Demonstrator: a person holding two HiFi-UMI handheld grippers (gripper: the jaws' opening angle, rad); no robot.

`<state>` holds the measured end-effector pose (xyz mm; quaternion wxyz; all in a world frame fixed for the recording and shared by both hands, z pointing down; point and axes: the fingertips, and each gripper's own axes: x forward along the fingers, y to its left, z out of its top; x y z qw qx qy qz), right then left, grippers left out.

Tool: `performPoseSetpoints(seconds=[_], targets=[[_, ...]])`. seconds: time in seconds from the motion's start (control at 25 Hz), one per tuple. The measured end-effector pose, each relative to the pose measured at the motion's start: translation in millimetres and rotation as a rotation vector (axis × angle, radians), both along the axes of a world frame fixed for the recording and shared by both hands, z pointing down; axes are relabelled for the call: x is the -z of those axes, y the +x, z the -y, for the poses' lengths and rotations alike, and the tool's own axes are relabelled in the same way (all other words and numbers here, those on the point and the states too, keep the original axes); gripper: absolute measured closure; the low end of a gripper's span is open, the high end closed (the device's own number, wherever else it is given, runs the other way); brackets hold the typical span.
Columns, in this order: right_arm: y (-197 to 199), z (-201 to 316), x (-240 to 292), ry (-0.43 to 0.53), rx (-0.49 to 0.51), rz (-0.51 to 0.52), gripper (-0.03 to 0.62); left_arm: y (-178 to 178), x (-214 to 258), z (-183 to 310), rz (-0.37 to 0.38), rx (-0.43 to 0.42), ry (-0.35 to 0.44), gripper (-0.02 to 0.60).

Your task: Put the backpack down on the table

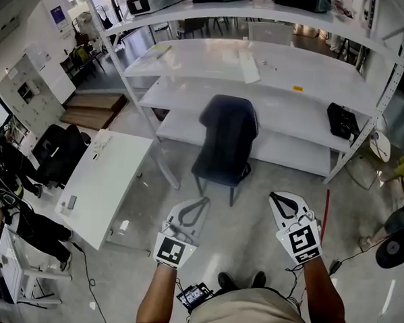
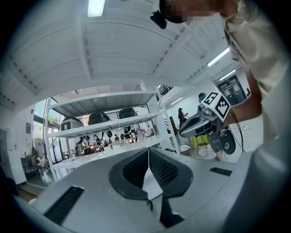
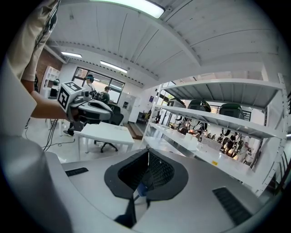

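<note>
both grey handheld grippers, left [image 1: 201, 203] and right [image 1: 276, 196], have jaws pressed together, nothing between. dark rounded fabric backpacks [image 3: 200, 105] sit atop white metal rack [image 1: 275, 60], well apart from fingers. white rectangular table [image 1: 103, 179] left.

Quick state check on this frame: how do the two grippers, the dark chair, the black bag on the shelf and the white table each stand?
left gripper: jaws shut, nothing between them.
right gripper: jaws shut, nothing between them.
dark chair: upright on the floor before the shelving, untouched.
black bag: lying on a shelf at right, untouched.
white table: a few small items, no backpack on it.
</note>
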<state>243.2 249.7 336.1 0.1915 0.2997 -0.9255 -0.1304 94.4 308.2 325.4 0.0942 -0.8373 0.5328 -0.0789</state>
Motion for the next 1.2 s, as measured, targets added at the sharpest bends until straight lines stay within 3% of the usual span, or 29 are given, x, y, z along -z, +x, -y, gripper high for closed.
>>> performPoseSetpoints(seconds=[0.56, 0.68, 0.96, 1.2], targets=[[-31.5, 13.6, -10.9, -0.011, -0.033, -0.015, 0.568, -29.3, -14.2, 13.2, -0.002, -0.032, 0.002, 0.566], [-34.9, 25.3, -16.9, -0.021, -0.036, -0.019, 0.568, -32.4, -20.0, 23.5, -0.030, -0.032, -0.016, 0.566], [-46.2, 81.8, -31.5, -0.055, -0.032, -0.004, 0.568, -45.5, -33.3, 75.6, -0.002, -0.017, -0.054, 0.566], [-58.3, 155.5, -44.9, -0.076, 0.009, 0.008, 0.568, -57.4, -42.2, 149.0, 0.006, 0.022, -0.073, 0.566]])
